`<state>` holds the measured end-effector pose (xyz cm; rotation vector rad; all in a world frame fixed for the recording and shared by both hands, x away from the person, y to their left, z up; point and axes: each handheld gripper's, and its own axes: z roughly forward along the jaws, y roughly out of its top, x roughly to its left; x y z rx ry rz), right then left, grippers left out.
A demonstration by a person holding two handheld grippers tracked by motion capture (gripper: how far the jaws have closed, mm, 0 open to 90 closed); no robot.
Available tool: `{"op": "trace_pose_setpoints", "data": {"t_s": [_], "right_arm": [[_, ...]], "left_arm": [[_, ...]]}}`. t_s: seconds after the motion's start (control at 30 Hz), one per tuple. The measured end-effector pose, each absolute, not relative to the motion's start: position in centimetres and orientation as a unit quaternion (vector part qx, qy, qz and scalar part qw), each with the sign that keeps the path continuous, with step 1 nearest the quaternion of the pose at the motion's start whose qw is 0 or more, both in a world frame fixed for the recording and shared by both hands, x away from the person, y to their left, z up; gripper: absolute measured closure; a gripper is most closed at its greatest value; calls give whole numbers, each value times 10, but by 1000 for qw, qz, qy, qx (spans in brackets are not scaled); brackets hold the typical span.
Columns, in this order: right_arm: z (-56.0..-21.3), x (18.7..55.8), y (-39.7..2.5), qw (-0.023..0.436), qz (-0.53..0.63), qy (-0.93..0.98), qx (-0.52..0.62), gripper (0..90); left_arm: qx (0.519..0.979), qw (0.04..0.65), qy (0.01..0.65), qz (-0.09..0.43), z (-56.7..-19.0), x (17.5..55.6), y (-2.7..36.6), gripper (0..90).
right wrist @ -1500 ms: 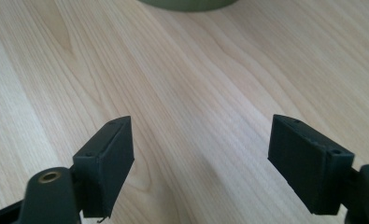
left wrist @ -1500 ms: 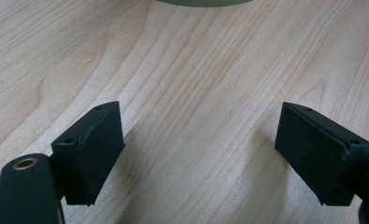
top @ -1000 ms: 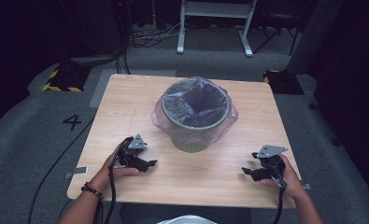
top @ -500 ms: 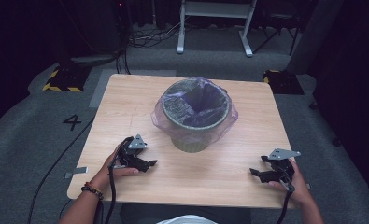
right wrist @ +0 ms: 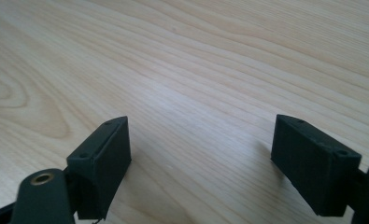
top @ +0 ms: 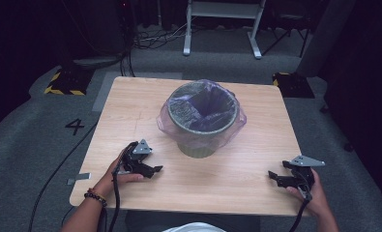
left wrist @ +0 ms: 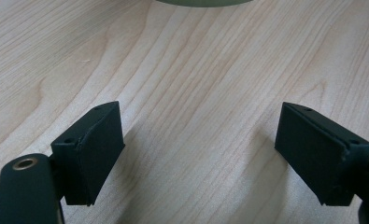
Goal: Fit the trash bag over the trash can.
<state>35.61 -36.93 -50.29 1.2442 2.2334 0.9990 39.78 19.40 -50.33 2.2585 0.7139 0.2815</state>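
A grey-green waste bin (top: 202, 126) lined with a purple plastic bag (top: 205, 104) stands upright in the middle of the wooden table (top: 130, 106). My left gripper (top: 154, 170) rests on the table near its front left, pointing right, open, with nothing between its jaws. Its own view (left wrist: 198, 144) has bare wood between the jaws and the bin's base (left wrist: 203, 2) at the top edge. My right gripper (top: 271, 177) sits at the front right, pointing left, open and empty. Bare wood lies between the jaws in the right gripper view (right wrist: 198, 149).
A cable (top: 115, 203) trails from the left gripper off the front edge. Grey carpet surrounds the table, with a "4" marking (top: 75, 126) at the left, a yellow-black striped block (top: 63, 83) behind left, and a white stand (top: 222, 21) at the back.
My right gripper has slid right and toward the table's front edge. The left gripper and the bin have stayed put.
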Motion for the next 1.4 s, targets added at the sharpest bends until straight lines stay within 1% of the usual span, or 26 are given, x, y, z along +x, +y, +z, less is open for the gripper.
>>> {"op": "trace_pose_setpoints", "data": {"t_s": [0.2,1.4], "right_arm": [[-503,357,-380,212,350,780,474,200],[-503,357,-379,215,346,777,480,184]], "left_arm": [[880,370,277,109,-503,398,194,149],[881,368,275,109,-503,399,193,148]]}}
